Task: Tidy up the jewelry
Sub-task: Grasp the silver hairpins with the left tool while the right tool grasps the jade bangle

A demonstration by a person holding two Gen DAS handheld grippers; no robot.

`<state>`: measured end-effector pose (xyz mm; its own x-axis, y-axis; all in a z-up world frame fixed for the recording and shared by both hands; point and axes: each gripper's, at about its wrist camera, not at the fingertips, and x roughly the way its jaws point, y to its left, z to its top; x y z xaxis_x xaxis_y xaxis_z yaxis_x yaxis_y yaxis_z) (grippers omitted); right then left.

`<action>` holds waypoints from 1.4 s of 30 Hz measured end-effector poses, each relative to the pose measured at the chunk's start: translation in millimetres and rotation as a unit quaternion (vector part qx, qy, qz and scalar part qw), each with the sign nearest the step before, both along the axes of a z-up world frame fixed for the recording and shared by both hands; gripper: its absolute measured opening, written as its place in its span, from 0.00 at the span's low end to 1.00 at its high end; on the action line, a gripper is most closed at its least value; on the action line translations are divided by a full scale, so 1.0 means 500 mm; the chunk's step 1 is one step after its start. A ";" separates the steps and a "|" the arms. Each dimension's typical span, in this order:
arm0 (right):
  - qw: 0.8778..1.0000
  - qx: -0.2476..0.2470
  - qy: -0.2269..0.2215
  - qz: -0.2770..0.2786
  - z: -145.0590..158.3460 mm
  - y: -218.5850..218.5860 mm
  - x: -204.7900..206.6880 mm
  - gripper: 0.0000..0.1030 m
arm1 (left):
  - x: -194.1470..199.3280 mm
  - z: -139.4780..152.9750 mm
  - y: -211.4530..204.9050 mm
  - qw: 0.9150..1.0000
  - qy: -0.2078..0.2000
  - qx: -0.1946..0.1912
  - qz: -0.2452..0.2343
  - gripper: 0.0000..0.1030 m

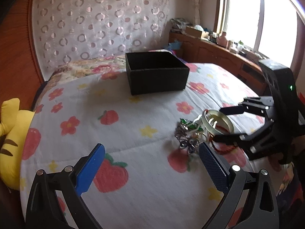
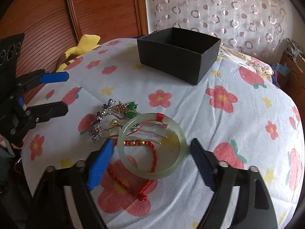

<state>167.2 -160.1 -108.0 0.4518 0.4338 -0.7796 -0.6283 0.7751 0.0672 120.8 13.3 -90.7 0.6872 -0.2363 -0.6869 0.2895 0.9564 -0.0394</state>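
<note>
Directly ahead: jade bangle [image 2: 151,146] flat on bed [image 2: 247,133], between wide-open right hand-held gripper [image 2: 150,144] fingers, untouched; left hand-held gripper [image 2: 66,93] wide, farther.

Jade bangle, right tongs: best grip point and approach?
Pinch the bangle on its near rim, from above, one pad inside the ring. It lies flat, and the red cord and hairpins crowd the far half. Right tongs already straddle it, open.

Black box [image 2: 177,57], pale-green bangle [image 2: 151,145]
</note>
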 end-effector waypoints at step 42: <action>0.998 0.037 -0.043 -0.035 0.051 -0.101 -0.057 0.72 | 0.063 -0.048 -0.115 0.996 0.054 0.018 -0.075 0.58</action>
<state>138.4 -210.4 -82.3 0.5463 0.4538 -0.7040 -0.5787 0.8121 0.0744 152.5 -44.3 -114.5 0.5681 -0.3045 -0.7646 0.4258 0.9038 -0.0436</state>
